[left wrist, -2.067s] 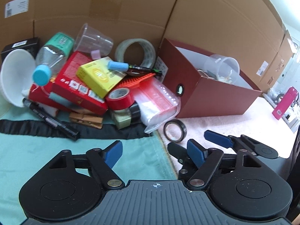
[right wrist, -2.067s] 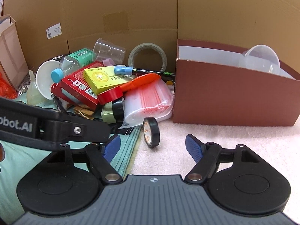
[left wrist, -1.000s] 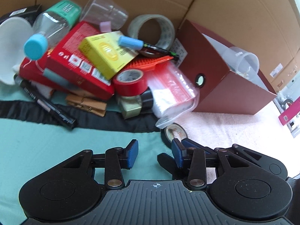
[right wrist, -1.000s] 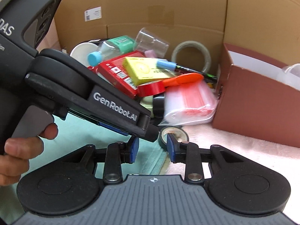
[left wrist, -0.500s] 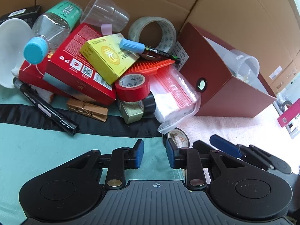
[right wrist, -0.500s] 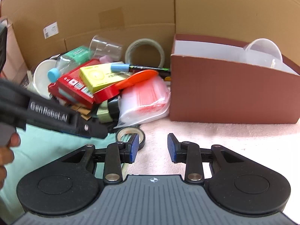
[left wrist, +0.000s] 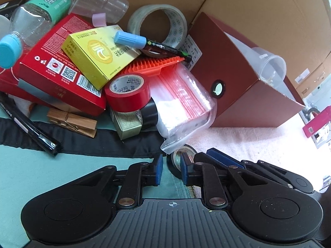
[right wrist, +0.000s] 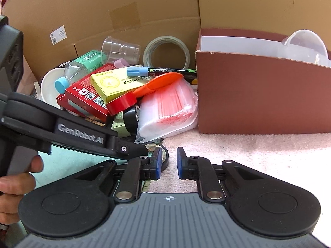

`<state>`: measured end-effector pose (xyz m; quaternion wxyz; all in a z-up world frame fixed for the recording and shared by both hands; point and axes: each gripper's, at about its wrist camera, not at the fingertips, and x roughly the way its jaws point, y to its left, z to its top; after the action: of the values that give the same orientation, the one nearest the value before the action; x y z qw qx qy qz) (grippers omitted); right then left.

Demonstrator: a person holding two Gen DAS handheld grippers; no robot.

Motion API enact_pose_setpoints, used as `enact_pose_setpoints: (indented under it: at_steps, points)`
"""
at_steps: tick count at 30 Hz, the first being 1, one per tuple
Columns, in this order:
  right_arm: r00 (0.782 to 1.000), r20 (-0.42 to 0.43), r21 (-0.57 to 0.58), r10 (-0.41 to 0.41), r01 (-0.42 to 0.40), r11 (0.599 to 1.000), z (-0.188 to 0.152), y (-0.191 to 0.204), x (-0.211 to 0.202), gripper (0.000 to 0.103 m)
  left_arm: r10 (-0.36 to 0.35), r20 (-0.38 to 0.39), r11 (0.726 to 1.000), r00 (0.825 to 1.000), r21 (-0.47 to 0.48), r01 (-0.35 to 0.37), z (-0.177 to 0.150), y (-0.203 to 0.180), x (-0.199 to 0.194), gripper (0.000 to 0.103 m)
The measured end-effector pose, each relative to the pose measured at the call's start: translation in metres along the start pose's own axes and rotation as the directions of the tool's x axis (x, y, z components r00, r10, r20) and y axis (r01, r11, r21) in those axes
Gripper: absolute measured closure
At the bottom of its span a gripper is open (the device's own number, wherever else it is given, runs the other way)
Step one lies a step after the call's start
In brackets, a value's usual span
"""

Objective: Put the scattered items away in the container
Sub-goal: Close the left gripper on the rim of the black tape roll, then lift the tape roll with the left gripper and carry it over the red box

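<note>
A small black tape roll [left wrist: 179,155] lies flat on the cloth just in front of both grippers; it also shows in the right wrist view [right wrist: 160,152]. My left gripper [left wrist: 170,170] has its jaws narrowed to a small gap, empty, with the roll just ahead and slightly right. My right gripper [right wrist: 167,163] is likewise narrowed and empty, its left fingertip at the roll's right edge. The dark red box [right wrist: 258,97] stands at the right and holds a clear plastic cup [right wrist: 304,41]. The pile of scattered items lies left of it.
The pile holds a red tape roll [left wrist: 128,93], yellow box [left wrist: 97,51], red box [left wrist: 53,70], zip bags [left wrist: 182,107], marker [left wrist: 144,43], orange brush [left wrist: 153,66], clear tape [left wrist: 159,24], bottle [left wrist: 31,20], clothespin [left wrist: 72,122]. Cardboard walls stand behind.
Both grippers' jaws have narrowed from wide open over two seconds. The black roll has tipped from standing on edge to lying flat. Both grippers have closed in on it.
</note>
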<state>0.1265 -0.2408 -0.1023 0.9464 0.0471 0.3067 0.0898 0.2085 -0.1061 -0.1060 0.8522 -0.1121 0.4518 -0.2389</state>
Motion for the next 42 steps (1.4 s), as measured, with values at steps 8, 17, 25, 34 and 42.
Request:
enact_pose_setpoints:
  at_steps: [8, 17, 25, 34, 42]
  points:
    - [0.999, -0.029, -0.018, 0.017, -0.017, 1.0, 0.001, 0.003, 0.008, 0.089, 0.016, 0.01, 0.999, 1.0, 0.029, -0.017, 0.002, 0.002, -0.002, 0.079]
    - [0.999, -0.042, -0.024, 0.002, -0.003, 1.0, 0.002, 0.004, 0.013, 0.091, 0.046, 0.022, 0.997, 0.999, 0.059, -0.047, -0.002, -0.006, 0.0, 0.088]
    - [0.999, -0.034, 0.026, -0.006, 0.007, 1.0, -0.007, 0.008, -0.007, 0.094, 0.02, 0.019, 0.999, 1.0, 0.048, -0.021, -0.018, -0.012, -0.016, 0.097]
    - [0.998, 0.043, 0.04, -0.037, 0.035, 0.999, -0.013, 0.015, -0.053, 0.094, -0.011, 0.068, 0.997, 0.998, 0.081, 0.005, -0.035, -0.039, -0.051, 0.097]
    - [0.978, 0.185, 0.038, -0.094, 0.089, 0.995, 0.005, 0.012, -0.097, 0.094, -0.049, 0.182, 0.983, 0.982, 0.182, 0.015, -0.025, -0.085, -0.085, 0.097]
